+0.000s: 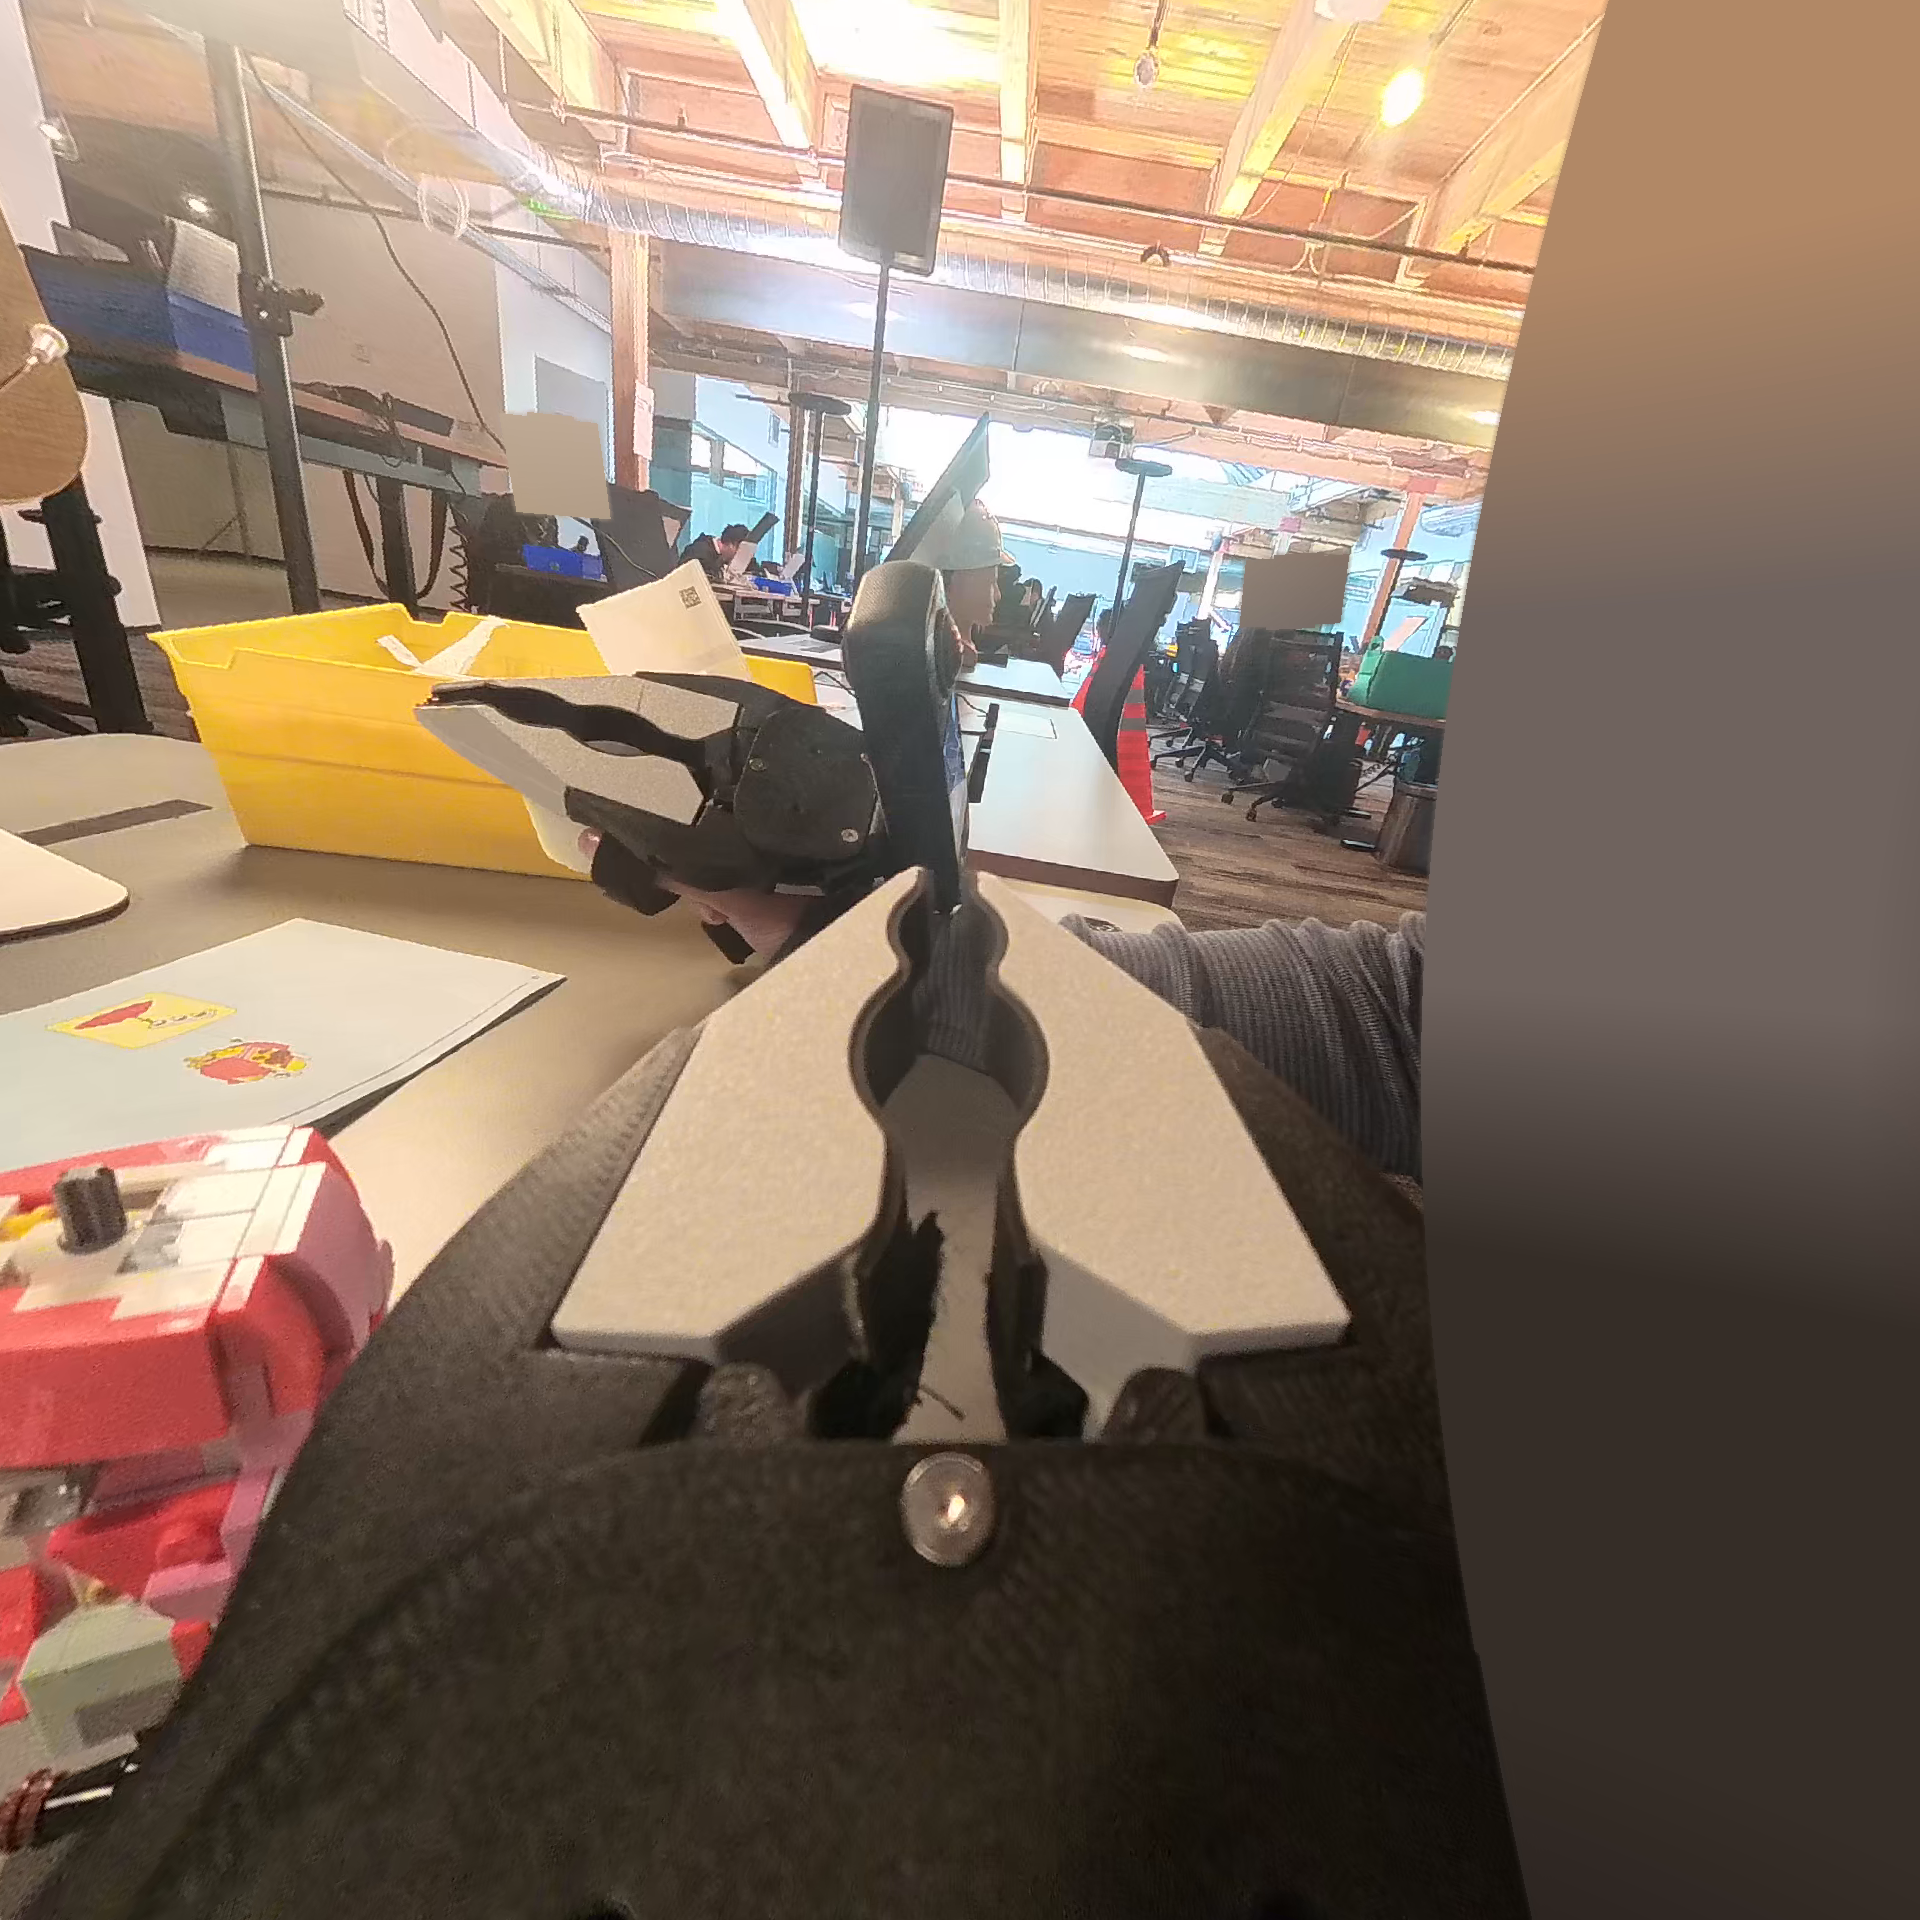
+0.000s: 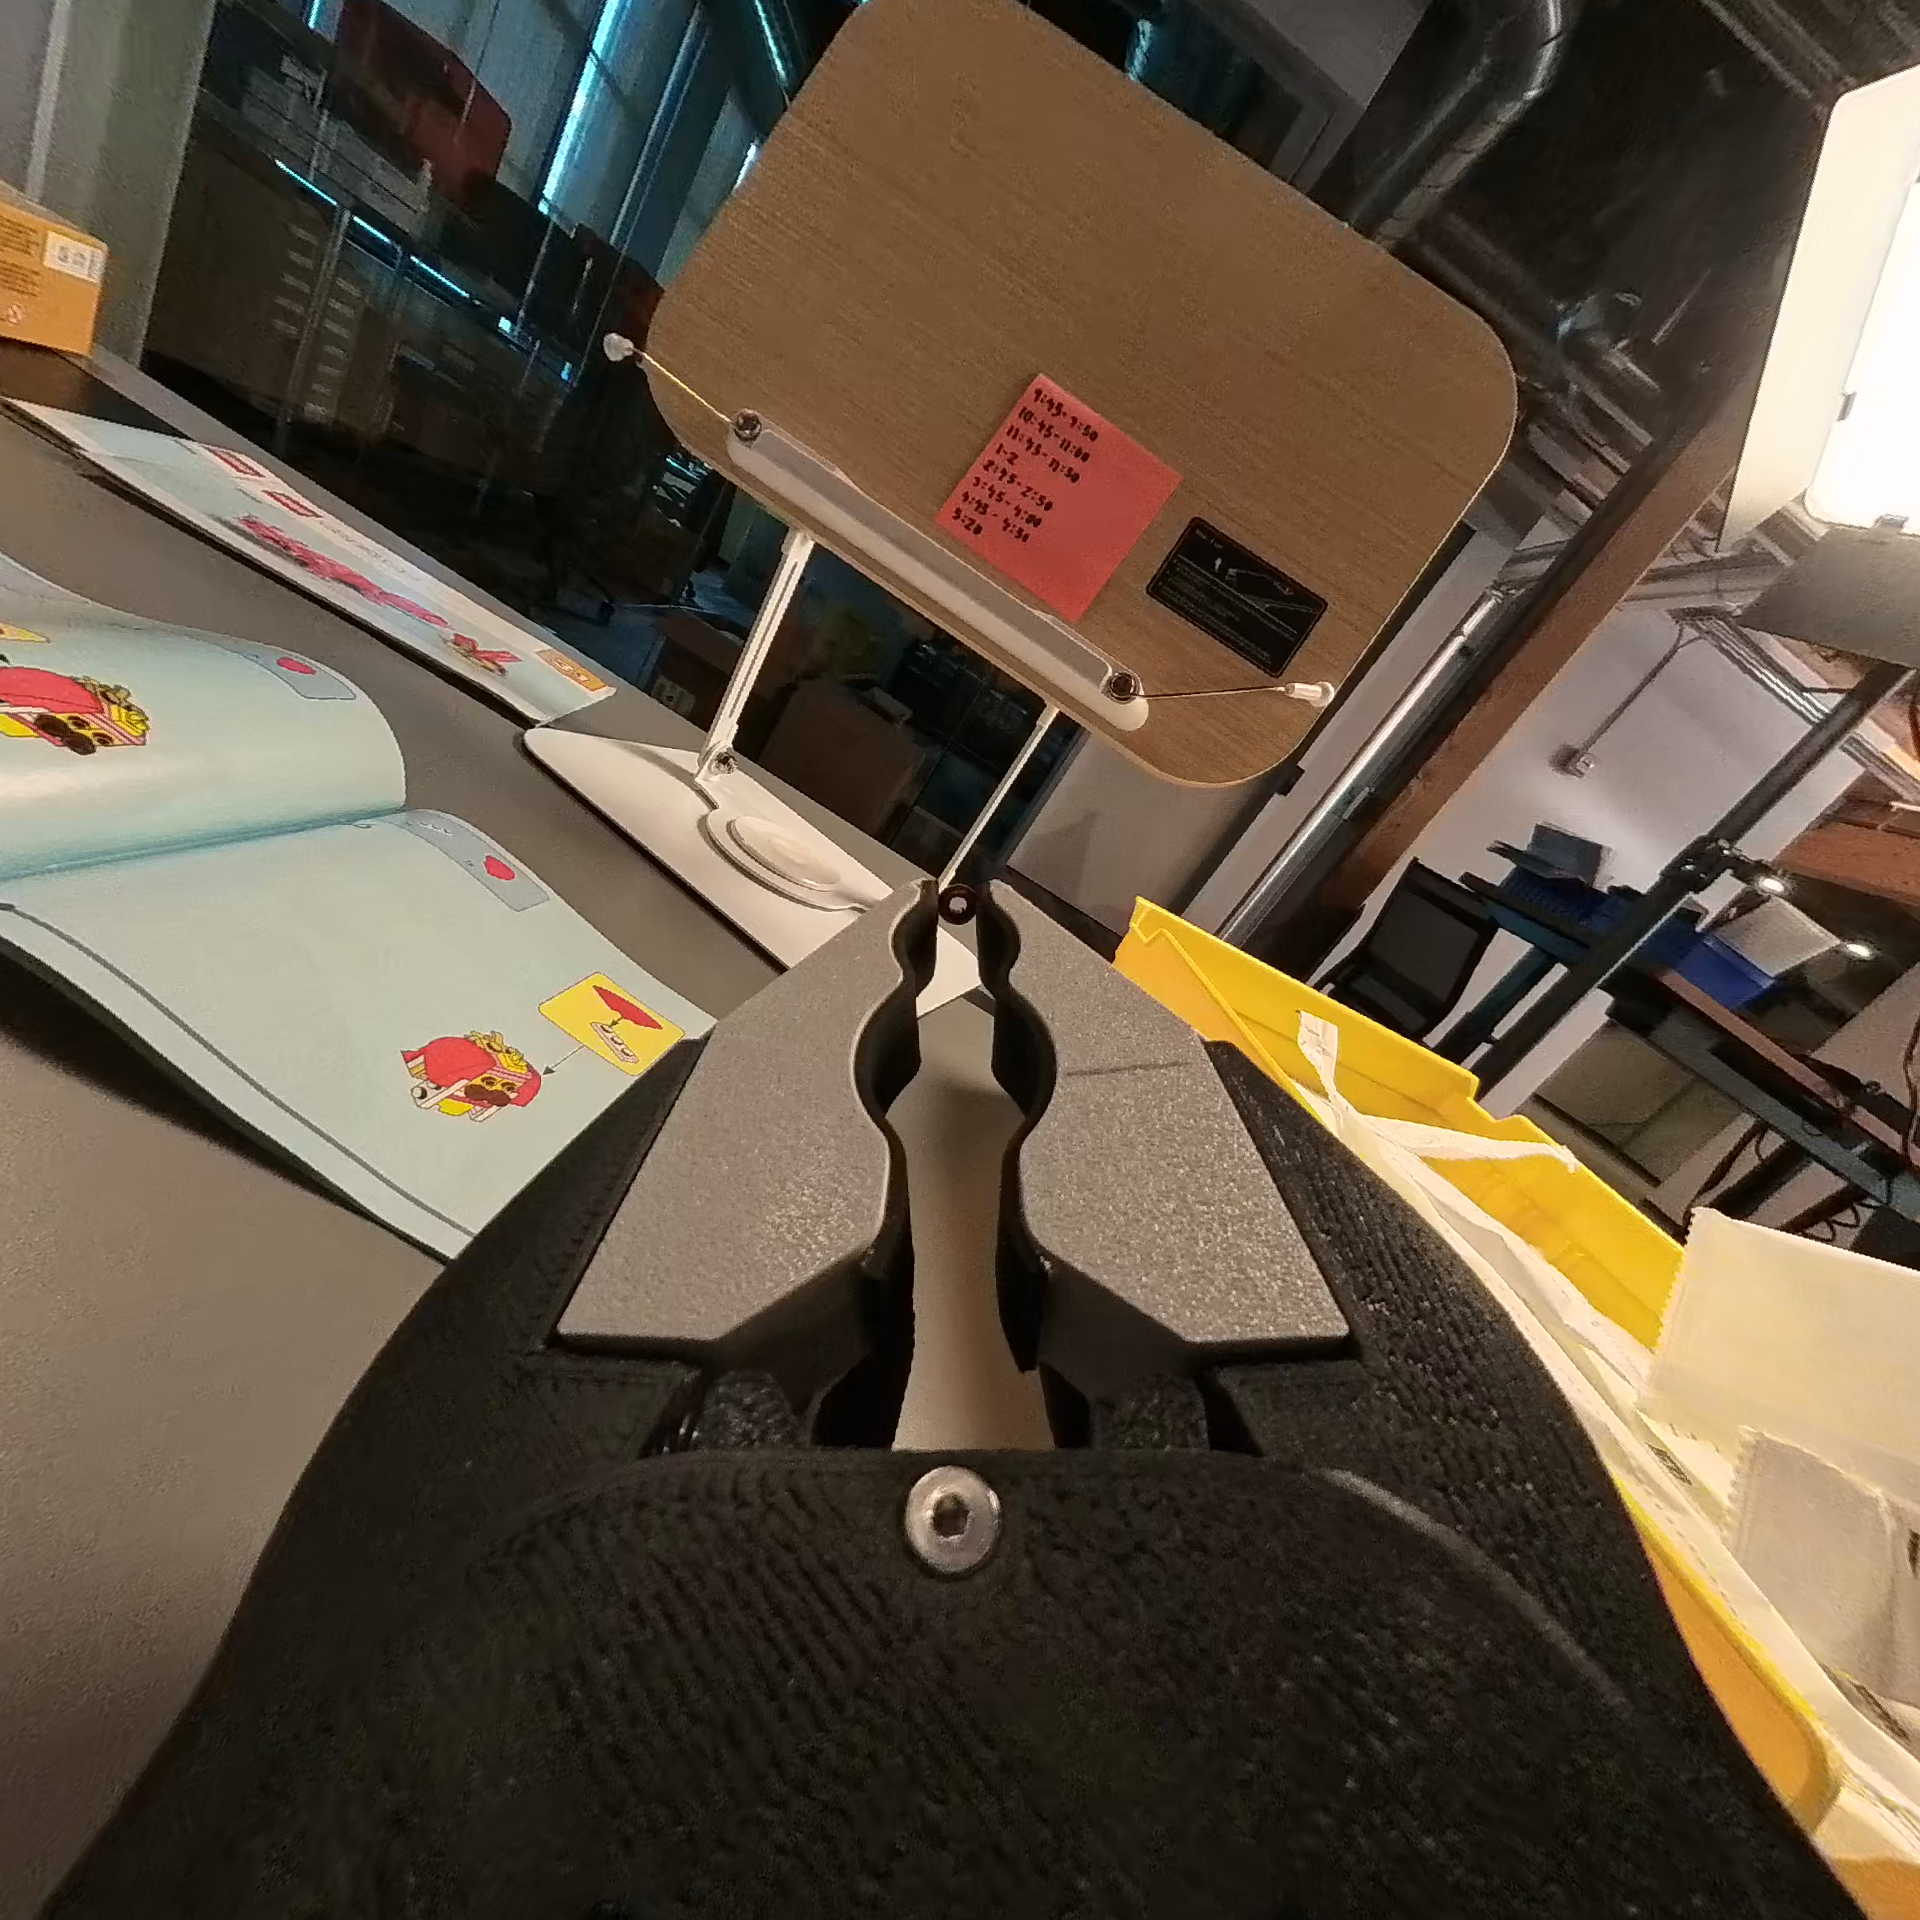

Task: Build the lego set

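Observation:
My right gripper (image 2: 956, 902) is shut on a small dark ring-shaped piece (image 2: 954, 906), pinched at the very fingertips above the grey table (image 2: 208, 1299). It also shows in the left wrist view (image 1: 436, 701), held in a hand in front of the yellow bin (image 1: 343, 769), with its fingers together. My left gripper (image 1: 948, 891) is shut with nothing visible between its tips. It points toward the right gripper's black body and a grey ribbed sleeve (image 1: 1299, 1018). A red, white and pink brick model (image 1: 177, 1309) stands just left of my left gripper.
An open pale-blue instruction booklet (image 2: 312, 935) lies on the table, also in the left wrist view (image 1: 270, 1018). A wooden book stand (image 2: 1091, 343) with a pink note stands on a white base (image 2: 644, 779). The yellow bin (image 2: 1382, 1081) holds paper bags. A blurred dark surface (image 1: 1714, 1039) fills the right. The grippers' ends are close to 25 cm from one another.

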